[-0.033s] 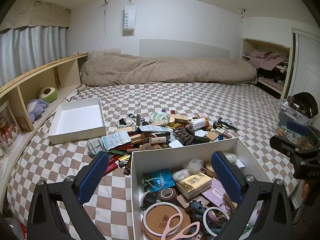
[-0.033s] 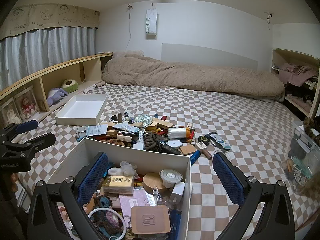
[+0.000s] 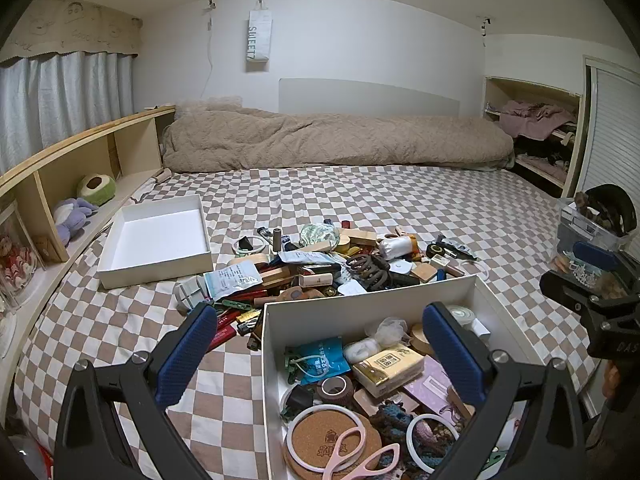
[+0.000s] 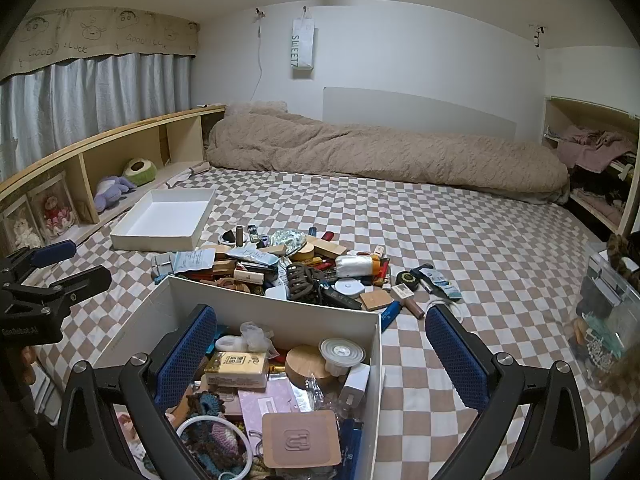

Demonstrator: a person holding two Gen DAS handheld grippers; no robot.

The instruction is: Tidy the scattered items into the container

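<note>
A white container box [image 3: 372,296] [image 4: 280,312] stands on the checked bed near me, filled with small items such as a cork coaster, pink scissors and a tissue pack. Behind it lies a pile of scattered items [image 3: 332,264] [image 4: 296,268]: hair claws, tubes, boxes, papers. My left gripper [image 3: 320,348] is open and empty above the box's left wall. My right gripper [image 4: 320,348] is open and empty above the box's right wall. Each gripper shows at the edge of the other's view [image 3: 600,304] [image 4: 44,280].
An empty white lid or tray [image 3: 156,236] [image 4: 168,216] lies at the left. A wooden shelf [image 3: 60,184] with plush toys runs along the left. A rolled brown duvet [image 3: 332,144] lies at the back. A clear bin [image 4: 608,312] of items stands at the right.
</note>
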